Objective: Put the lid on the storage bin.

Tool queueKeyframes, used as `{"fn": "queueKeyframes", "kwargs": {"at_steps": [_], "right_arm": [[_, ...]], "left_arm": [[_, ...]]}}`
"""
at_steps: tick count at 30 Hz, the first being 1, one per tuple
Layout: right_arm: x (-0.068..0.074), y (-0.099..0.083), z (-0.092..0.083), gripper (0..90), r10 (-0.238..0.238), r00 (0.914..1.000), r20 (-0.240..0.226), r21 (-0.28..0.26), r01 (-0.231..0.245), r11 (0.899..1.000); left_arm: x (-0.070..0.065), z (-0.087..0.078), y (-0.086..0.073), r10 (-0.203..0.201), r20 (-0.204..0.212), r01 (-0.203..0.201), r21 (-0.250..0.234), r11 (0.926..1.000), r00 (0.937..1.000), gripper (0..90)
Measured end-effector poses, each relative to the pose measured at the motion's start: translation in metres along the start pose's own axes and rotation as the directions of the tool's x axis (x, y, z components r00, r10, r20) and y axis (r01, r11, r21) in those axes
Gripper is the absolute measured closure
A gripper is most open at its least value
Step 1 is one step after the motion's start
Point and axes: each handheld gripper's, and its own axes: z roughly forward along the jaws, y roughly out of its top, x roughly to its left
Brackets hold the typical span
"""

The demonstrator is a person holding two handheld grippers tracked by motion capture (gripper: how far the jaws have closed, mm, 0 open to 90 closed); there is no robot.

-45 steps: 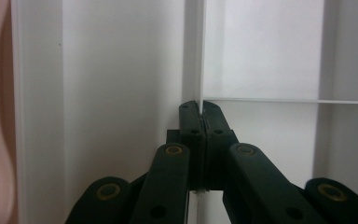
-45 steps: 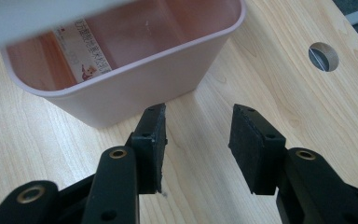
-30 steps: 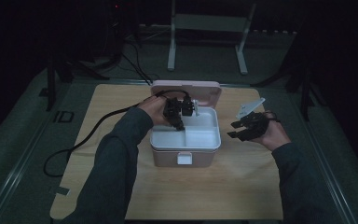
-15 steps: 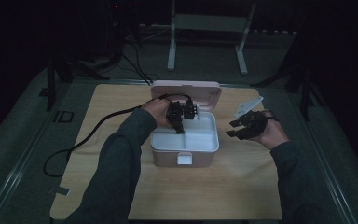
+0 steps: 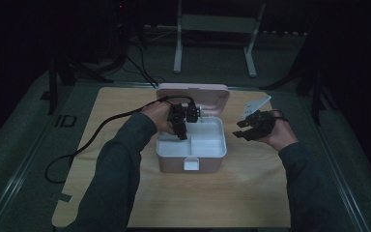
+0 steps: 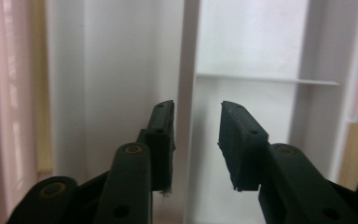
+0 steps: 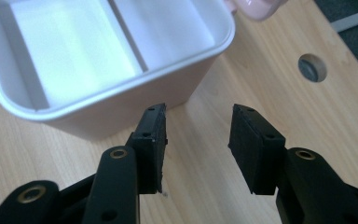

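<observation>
While the white box (image 5: 191,153) sits mid-table, long axis running left to right with its lid tipped back, bare wood lies all around. Inside it the left gripper (image 6: 196,140) has just sprung open, holding nothing. Right gripper (image 7: 196,144) hovers beside, parted, empty.

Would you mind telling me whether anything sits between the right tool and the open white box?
Nothing visible does. The right tool hangs open beside the box, with bare wooden tabletop between its tips and the box's outer wall.
</observation>
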Motion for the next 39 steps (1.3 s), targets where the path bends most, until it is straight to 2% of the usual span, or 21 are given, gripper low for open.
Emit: {"fn": "queueKeyframes", "kwargs": {"at_steps": [1, 3, 6, 10, 13, 15, 18, 19, 21, 23, 24, 25, 27, 28, 29, 31, 33, 35, 36, 38, 39], "right_arm": [[0.000, 0.000, 0.000, 55.6, 0.000, 1.0000, 0.000, 0.000, 0.000, 1.000], [-0.002, 0.005, -0.001, 55.6, 0.001, 1.0000, 0.006, -0.007, -0.001, 1.000], [-0.007, 0.014, -0.003, 57.2, 0.006, 0.9997, 0.022, -0.017, -0.006, 1.000], [-0.015, 0.022, -0.008, 64.6, 0.042, 0.9983, 0.039, -0.053, -0.040, 0.998], [-0.023, 0.028, -0.012, 75.4, 0.078, 0.9955, 0.053, -0.076, -0.074, 0.994], [-0.030, 0.032, -0.013, 83.9, 0.112, 0.9916, 0.064, -0.089, -0.107, 0.990], [-0.039, 0.038, -0.014, 89.7, 0.183, 0.9799, 0.080, -0.126, -0.172, 0.977], [-0.041, 0.040, -0.014, 89.9, 0.197, 0.9770, 0.082, -0.139, -0.184, 0.973], [-0.046, 0.045, -0.015, 90.0, 0.216, 0.9726, 0.086, -0.155, -0.201, 0.967], [-0.049, 0.049, -0.014, 90.0, 0.225, 0.9712, 0.079, -0.168, -0.209, 0.963], [-0.050, 0.051, -0.014, 90.0, 0.233, 0.9693, 0.080, -0.173, -0.216, 0.961], [-0.051, 0.054, -0.014, 90.0, 0.240, 0.9675, 0.081, -0.183, -0.222, 0.958], [-0.054, 0.058, -0.014, 90.0, 0.257, 0.9625, 0.086, -0.207, -0.235, 0.950], [-0.054, 0.059, -0.014, 90.0, 0.268, 0.9596, 0.085, -0.222, -0.244, 0.944], [-0.055, 0.061, -0.015, 90.0, 0.276, 0.9574, 0.087, -0.236, -0.249, 0.939], [-0.057, 0.063, -0.014, 90.0, 0.293, 0.9532, 0.076, -0.261, -0.264, 0.928], [-0.057, 0.065, -0.014, 90.0, 0.292, 0.9536, 0.074, -0.276, -0.262, 0.925], [-0.056, 0.066, -0.013, 90.0, 0.280, 0.9582, 0.058, -0.295, -0.252, 0.922], [-0.056, 0.066, -0.014, 90.0, 0.275, 0.9602, 0.051, -0.304, -0.247, 0.920], [-0.055, 0.066, -0.014, 90.0, 0.270, 0.9619, 0.041, -0.311, -0.245, 0.919], [-0.054, 0.066, -0.013, 90.0, 0.262, 0.9643, 0.036, -0.311, -0.238, 0.920]], "left_arm": [[0.000, 0.000, 0.000, 0.000, 0.000, 0.000, 0.000, 1.0000, 1.0000, 61.9], [-0.003, -0.018, -0.017, -0.032, -0.035, 0.029, -0.083, 0.9961, 0.9989, 61.3], [-0.003, -0.037, -0.036, -0.058, -0.090, 0.045, -0.143, 0.9886, 0.9942, 61.6], [-0.008, -0.061, -0.069, -0.113, -0.089, 0.084, -0.283, 0.9554, 0.9896, 65.6], [-0.007, -0.073, -0.095, -0.172, -0.129, 0.117, -0.354, 0.9280, 0.9766, 77.9], [-0.001, -0.079, -0.110, -0.228, -0.124, 0.161, -0.402, 0.9013, 0.9657, 86.5], [0.009, -0.085, -0.125, -0.315, -0.151, 0.217, -0.455, 0.8638, 0.9369, 89.5], [0.013, -0.087, -0.130, -0.343, -0.143, 0.240, -0.474, 0.8472, 0.9284, 89.6], [0.021, -0.088, -0.138, -0.412, -0.135, 0.291, -0.517, 0.8053, 0.9009, 89.6], [0.029, -0.089, -0.142, -0.469, -0.126, 0.333, -0.546, 0.7683, 0.8744, 89.6], [0.033, -0.089, -0.142, -0.498, -0.105, 0.359, -0.568, 0.7410, 0.8610, 89.6], [0.035, -0.089, -0.141, -0.511, -0.095, 0.370, -0.581, 0.7252, 0.8541, 89.6], [0.041, -0.087, -0.136, -0.536, -0.086, 0.387, -0.598, 0.7022, 0.8397, 89.6], [0.044, -0.085, -0.133, -0.550, -0.093, 0.393, -0.602, 0.6953, 0.8300, 89.5], [0.047, -0.083, -0.130, -0.569, -0.093, 0.407, -0.606, 0.6836, 0.8168, 89.5], [0.053, -0.080, -0.126, -0.583, -0.064, 0.424, -0.623, 0.6570, 0.8096, 89.5], [0.055, -0.076, -0.119, -0.585, -0.053, 0.427, -0.630, 0.6486, 0.8095, 89.5], [0.056, -0.073, -0.113, -0.576, -0.055, 0.419, -0.630, 0.6532, 0.8153, 89.4], [0.056, -0.071, -0.111, -0.574, -0.060, 0.412, -0.637, 0.6521, 0.8167, 89.4], [0.054, -0.069, -0.108, -0.577, -0.072, 0.402, -0.647, 0.6479, 0.8135, 89.4], [0.053, -0.069, -0.107, -0.572, -0.063, 0.400, -0.652, 0.6440, 0.8175, 89.4]]}}
